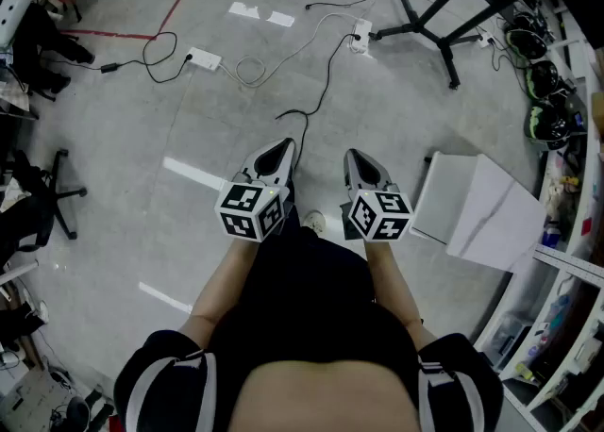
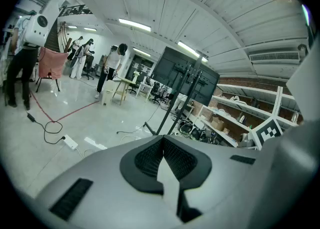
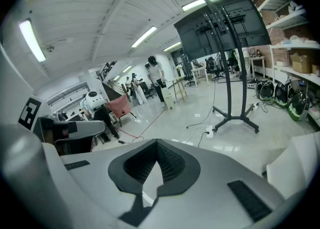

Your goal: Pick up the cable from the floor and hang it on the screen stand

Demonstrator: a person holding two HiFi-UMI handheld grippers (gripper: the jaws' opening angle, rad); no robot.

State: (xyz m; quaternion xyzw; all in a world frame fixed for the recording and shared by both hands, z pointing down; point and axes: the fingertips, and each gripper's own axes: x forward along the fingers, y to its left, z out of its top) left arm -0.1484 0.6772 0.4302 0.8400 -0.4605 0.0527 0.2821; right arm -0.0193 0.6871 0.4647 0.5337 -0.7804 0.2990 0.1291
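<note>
Black cable (image 1: 327, 72) is lying on the floor (image 1: 189, 128) just ahead of the fingers, untouched. Left gripper (image 1: 281, 147) and right gripper (image 1: 352, 157) are hovering with fingers pressed together (nothing between them), the screen stand (image 1: 434, 15) standing farther beyond.

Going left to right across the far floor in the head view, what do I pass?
White power strip, white tape marks, second power strip, black screen stand legs, helmets.
</note>
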